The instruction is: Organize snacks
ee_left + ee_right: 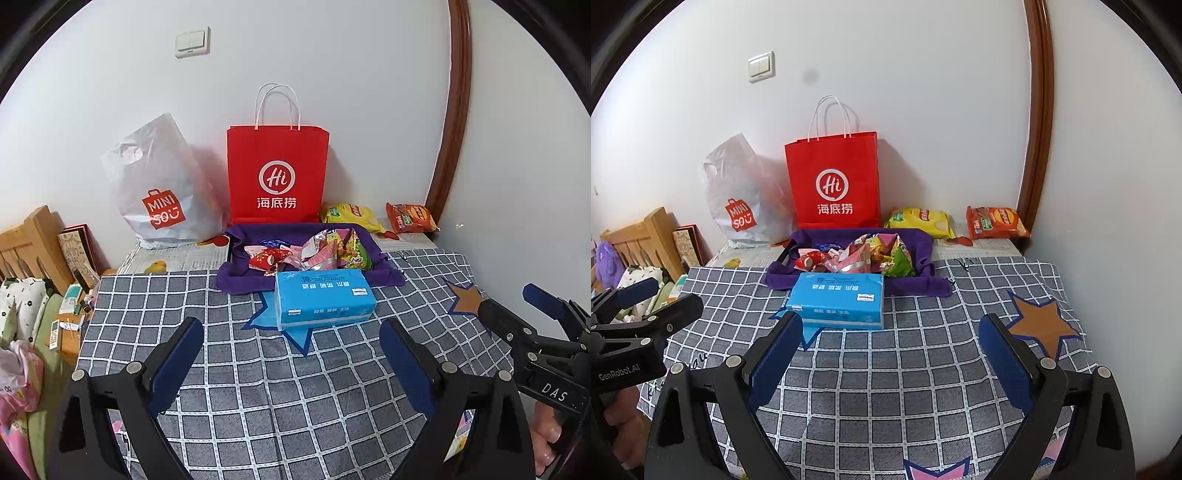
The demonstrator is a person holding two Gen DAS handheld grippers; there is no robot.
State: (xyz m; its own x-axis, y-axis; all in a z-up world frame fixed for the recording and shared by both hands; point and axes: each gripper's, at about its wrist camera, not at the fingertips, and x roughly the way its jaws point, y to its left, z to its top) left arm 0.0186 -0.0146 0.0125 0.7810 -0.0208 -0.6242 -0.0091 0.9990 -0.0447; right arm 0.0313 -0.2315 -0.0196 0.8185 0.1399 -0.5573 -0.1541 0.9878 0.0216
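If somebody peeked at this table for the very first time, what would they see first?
Probably the red bag standing at the back against the wall, with a white bag to its left. Next, the purple tray full of snacks in the middle, and the blue tissue pack just in front of it.

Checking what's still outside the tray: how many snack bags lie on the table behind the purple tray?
2: a yellow crinkly chip bag right of the red paper bag, and an orange chip bag further right near the corner. Others may be hidden.
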